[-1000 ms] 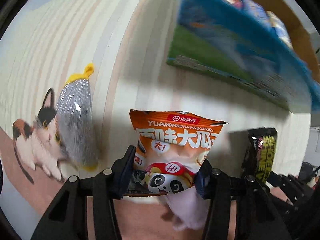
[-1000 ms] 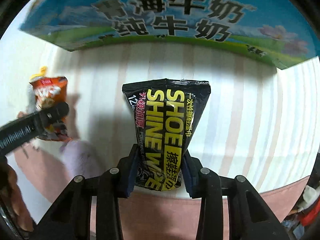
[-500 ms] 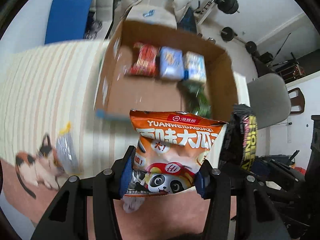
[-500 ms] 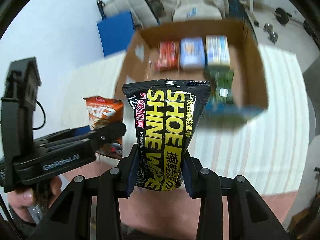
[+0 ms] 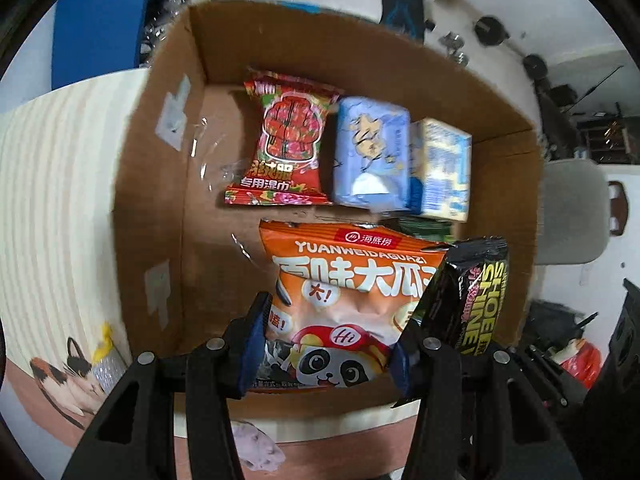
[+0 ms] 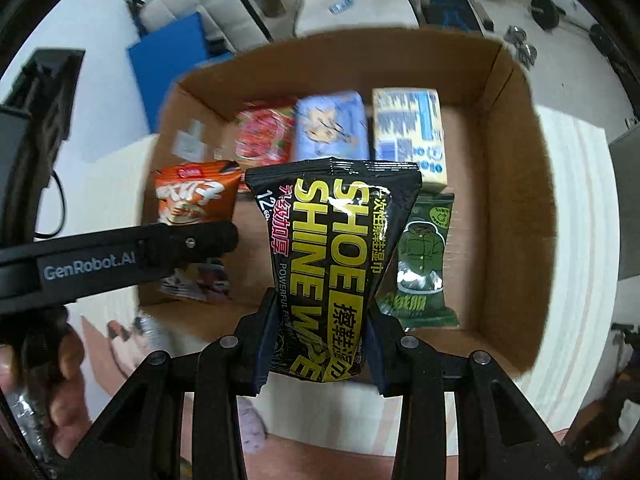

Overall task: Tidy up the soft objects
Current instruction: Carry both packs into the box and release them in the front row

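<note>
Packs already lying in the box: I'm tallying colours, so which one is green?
The green pack with the coat picture, lying alone nearer the front of the cardboard box; the red, blue and yellow-and-blue packs line the back.

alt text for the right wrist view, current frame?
The right gripper holds a black shoe-wipe packet above an open cardboard box containing four packets. At left, the left gripper holds an orange snack bag.

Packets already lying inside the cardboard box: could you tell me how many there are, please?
4: red packet, blue packet and yellow-blue packet along the far wall, green packet nearer right. Held bags may hide others.
</note>
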Demonstrator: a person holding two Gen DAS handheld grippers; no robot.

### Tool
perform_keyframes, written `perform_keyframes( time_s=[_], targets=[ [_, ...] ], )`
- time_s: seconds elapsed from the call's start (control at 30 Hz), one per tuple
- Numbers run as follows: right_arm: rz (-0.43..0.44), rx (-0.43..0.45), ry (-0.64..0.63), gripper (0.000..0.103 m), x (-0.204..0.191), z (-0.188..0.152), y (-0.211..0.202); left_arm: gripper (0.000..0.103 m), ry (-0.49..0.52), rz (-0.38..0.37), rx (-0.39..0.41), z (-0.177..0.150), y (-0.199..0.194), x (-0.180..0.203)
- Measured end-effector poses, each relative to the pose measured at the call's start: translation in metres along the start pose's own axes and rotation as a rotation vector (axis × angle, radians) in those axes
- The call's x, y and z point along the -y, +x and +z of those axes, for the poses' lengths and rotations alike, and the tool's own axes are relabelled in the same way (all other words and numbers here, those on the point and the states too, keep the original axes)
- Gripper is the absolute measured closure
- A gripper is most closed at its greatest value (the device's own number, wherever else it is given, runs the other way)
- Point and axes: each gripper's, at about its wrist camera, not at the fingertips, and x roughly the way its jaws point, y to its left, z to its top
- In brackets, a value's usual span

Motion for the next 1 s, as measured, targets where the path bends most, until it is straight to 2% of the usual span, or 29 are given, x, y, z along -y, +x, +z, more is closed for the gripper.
perform_keyframes(
  time_s=[0.17, 0.3, 0.4, 0.47, 0.5, 0.53, 0.57, 0.6, 0.7, 0.73, 0.83, 1.0],
  targets=[
    [-0.018, -0.054, 0.02, 0.062, 0.011, 0.011, 0.031, 0.054, -0.003, 0.031, -0.063, 0.014, 0.034, -0.002],
    [-0.044, -0.076, 0.017, 0.062, 0.016, 0.019, 0.049, 0.054, 0.008, 0.043, -0.09, 0.018, 0.05, -0.001],
    [-0.062, -0.104, 0.005, 0.061, 0.017, 0.022, 0.058, 0.052, 0.023, 0.066, -0.141, 0.015, 0.062, 0.004],
    [-0.071, -0.136, 0.007, 0.056, 0.017, 0.024, 0.063, 0.049, 0.005, 0.048, -0.151, 0.013, 0.067, 0.004],
    [-0.076, -0.135, 0.001, 0.05, 0.017, 0.025, 0.063, 0.044, 0.012, 0.038, -0.142, 0.011, 0.067, 0.005],
    [-0.081, -0.131, -0.006, 0.039, 0.015, 0.024, 0.061, 0.031, 0.024, 0.055, -0.126, 0.01, 0.065, 0.007],
    [-0.088, -0.126, -0.01, 0.032, 0.013, 0.024, 0.059, 0.021, 0.038, 0.082, -0.106, 0.009, 0.062, 0.008],
    [-0.101, -0.117, -0.01, 0.02, 0.013, 0.024, 0.056, 0.018, 0.054, 0.102, -0.087, 0.007, 0.059, 0.01],
    [-0.127, -0.097, -0.014, 0.017, 0.011, 0.026, 0.046, 0.014, 0.067, 0.123, -0.06, 0.002, 0.05, 0.014],
    [-0.134, -0.096, -0.011, 0.015, 0.011, 0.027, 0.045, 0.01, 0.07, 0.127, -0.05, 0.0, 0.047, 0.016],
    [-0.152, -0.086, -0.004, 0.002, 0.012, 0.03, 0.038, 0.006, 0.086, 0.158, 0.0, -0.008, 0.033, 0.022],
    [-0.173, -0.06, -0.009, 0.0, 0.012, 0.028, 0.025, 0.005, 0.096, 0.167, 0.071, -0.028, 0.009, 0.024]
  ],
)
